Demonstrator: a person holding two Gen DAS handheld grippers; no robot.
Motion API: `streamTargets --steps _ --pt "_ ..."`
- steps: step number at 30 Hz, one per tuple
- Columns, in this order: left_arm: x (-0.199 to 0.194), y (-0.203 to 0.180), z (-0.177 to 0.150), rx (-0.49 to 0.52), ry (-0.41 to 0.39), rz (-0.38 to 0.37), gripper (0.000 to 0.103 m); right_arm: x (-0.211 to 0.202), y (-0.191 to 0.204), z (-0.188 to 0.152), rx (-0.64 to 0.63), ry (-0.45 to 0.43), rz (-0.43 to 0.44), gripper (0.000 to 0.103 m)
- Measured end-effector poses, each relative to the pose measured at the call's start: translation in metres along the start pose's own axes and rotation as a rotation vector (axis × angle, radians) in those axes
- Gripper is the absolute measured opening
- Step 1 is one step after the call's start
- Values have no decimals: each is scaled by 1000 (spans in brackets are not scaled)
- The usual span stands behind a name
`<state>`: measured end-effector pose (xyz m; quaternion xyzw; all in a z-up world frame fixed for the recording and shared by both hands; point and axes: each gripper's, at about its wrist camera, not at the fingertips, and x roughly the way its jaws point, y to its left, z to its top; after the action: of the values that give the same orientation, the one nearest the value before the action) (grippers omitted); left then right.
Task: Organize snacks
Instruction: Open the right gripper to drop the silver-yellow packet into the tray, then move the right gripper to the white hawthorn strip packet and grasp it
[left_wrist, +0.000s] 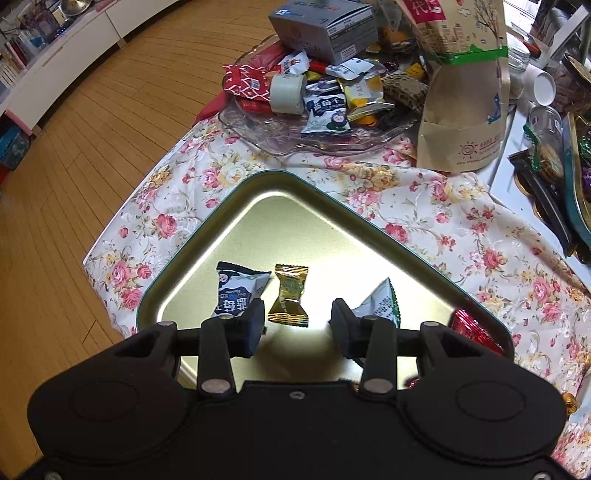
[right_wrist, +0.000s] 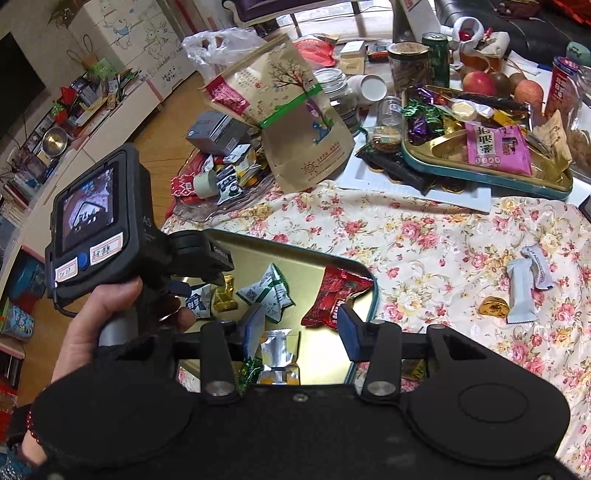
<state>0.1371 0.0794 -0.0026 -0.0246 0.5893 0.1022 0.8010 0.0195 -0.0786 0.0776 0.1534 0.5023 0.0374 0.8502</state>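
A gold tin tray (left_wrist: 258, 218) with a green rim lies on the floral cloth. In it lie a blue-and-white snack packet (left_wrist: 238, 291), a gold candy (left_wrist: 289, 295), a white-and-green packet (left_wrist: 380, 302) and a red packet (left_wrist: 472, 332). My left gripper (left_wrist: 297, 325) is open and empty just above the tray, near the gold candy. My right gripper (right_wrist: 303, 328) is open and empty over the tray's near right corner (right_wrist: 371, 295), above a silver packet (right_wrist: 279, 350). The red packet (right_wrist: 336, 295) lies just beyond it. The left hand-held unit (right_wrist: 110, 221) shows at left.
A glass dish (left_wrist: 295, 136) piled with snacks and a grey box (left_wrist: 325, 26) stands behind the tray. A brown paper bag (left_wrist: 465, 92) stands to its right. A white bar (right_wrist: 521, 291), a grey wrapper (right_wrist: 537, 266) and a gold candy (right_wrist: 493, 306) lie on the cloth. A second tin of sweets (right_wrist: 480, 147) sits far right.
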Motion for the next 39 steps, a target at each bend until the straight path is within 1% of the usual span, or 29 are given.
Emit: streamTargets --steps 4,7,11,15,18,21,24,26,28,30,32,35,39 --pt "-4 -14 -1 44 13 -24 50 -5 -18 4 48 -7 -20 46" --pt "-11 -31 -5 116 8 -41 50 -9 -33 6 90 -14 -33 46" --pt "-28 -56 -12 202 0 -104 50 -17 -53 10 146 -36 -49 46" --pt "-45 -79 -18 281 -26 -144 50 -29 -72 15 194 -66 -59 46" --pt "-54 -93 -19 321 -34 -168 50 -39 -87 19 214 -100 -82 46" --pt "-64 -108 -18 350 -40 -191 50 -46 -107 24 245 -135 -125 47" --pt "-73 -122 -18 386 -56 -211 50 -49 -130 28 321 -152 -162 47" --pt "-77 -129 -18 405 -63 -232 50 -48 -145 31 370 -143 -173 47" --pt "-80 -133 -17 402 -60 -254 50 -46 -155 31 402 -134 -184 47" --pt "-84 -138 -17 394 -38 -276 49 -42 -162 31 406 -119 -201 48" --pt "-91 -142 -21 400 -29 -314 49 -36 -168 29 397 -102 -224 48" --pt "-99 -146 -31 439 -36 -306 49 -30 -177 24 416 -85 -258 48" --pt "-112 -142 -42 468 -52 -295 49 -19 -195 18 496 -49 -263 49"
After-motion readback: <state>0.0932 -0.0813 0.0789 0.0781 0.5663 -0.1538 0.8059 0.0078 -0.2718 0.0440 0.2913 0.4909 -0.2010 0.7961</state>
